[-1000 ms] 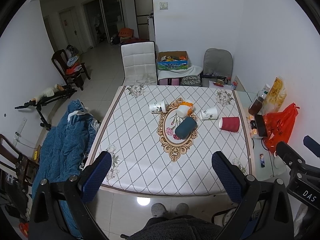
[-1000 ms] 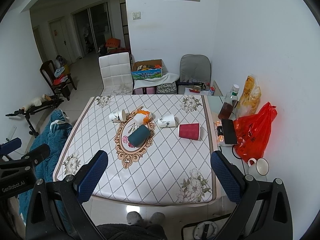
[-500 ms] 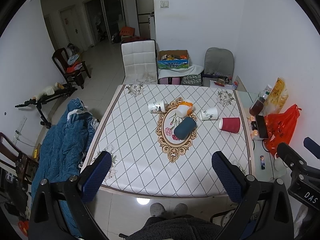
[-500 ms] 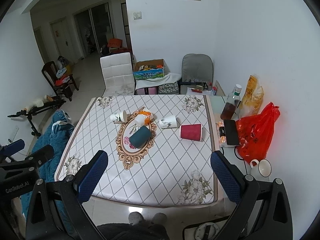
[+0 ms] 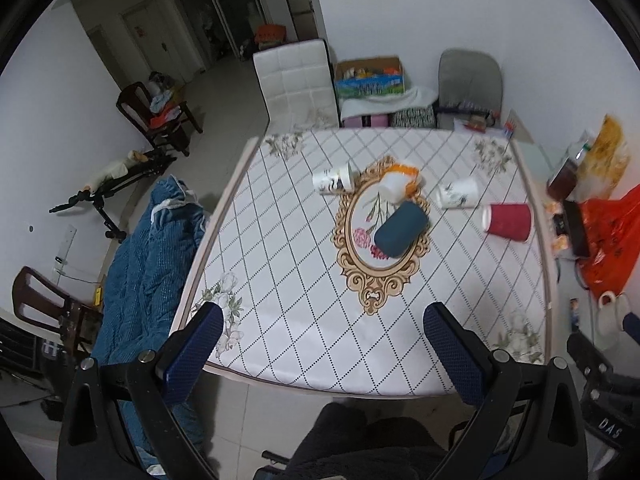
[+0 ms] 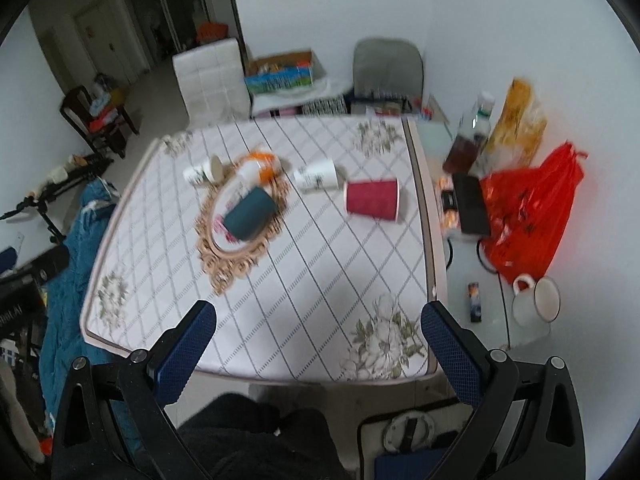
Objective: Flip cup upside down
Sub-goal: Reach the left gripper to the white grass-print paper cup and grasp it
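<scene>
Both grippers were found advanced toward the table compared with a second earlier. The left gripper and right gripper were spread wide, empty. Five cups lay toppled mid-table, the red cup nearest the right side; no flip had begun.
</scene>
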`<state>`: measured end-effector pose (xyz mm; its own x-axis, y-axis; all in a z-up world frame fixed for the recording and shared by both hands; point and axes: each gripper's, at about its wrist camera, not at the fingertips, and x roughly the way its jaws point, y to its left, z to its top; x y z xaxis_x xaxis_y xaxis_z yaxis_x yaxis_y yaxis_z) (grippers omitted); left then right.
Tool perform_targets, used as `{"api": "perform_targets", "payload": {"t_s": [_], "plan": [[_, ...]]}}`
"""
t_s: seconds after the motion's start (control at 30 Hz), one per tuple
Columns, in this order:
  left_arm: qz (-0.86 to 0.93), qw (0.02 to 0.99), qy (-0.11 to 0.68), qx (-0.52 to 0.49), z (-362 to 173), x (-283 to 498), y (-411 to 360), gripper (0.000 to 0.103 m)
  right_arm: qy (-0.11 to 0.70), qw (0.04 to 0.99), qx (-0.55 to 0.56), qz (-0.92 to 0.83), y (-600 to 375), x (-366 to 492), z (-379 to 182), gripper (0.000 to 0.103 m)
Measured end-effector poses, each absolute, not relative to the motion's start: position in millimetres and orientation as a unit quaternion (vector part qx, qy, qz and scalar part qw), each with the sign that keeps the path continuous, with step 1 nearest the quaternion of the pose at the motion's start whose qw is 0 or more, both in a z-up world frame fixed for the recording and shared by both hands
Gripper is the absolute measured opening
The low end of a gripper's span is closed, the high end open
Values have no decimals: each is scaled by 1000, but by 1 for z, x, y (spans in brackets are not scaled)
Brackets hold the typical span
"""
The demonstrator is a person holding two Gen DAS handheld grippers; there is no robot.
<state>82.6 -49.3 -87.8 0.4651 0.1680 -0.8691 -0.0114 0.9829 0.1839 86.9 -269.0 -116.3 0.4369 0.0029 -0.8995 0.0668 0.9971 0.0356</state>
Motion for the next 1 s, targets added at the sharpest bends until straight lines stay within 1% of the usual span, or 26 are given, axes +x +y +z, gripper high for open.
{"api": "perform_targets", "payload": {"t_s": [0.23,0.47,0.7,0.73,0.9,1.0], "plan": [[39,831,543,116,-135,147,-72,103,596,800,54,-43,-288,122,-201,103],[-4,809,562,176,-182,235,-109,103,660,742,87,-73,-300,155,-286,103],[-100,772,540,321,-239,317,-182,102,705,695,101,-100,-305,194,-350,103],[-116,766,533,340,-244,321,-190,100,710,690,101,-103,-305,200,-358,103],[-200,724,484,449,-276,342,-238,99,727,673,84,-112,-306,224,-384,103],[-236,693,468,494,-296,352,-256,99,731,668,80,-117,-306,235,-391,103]]}}
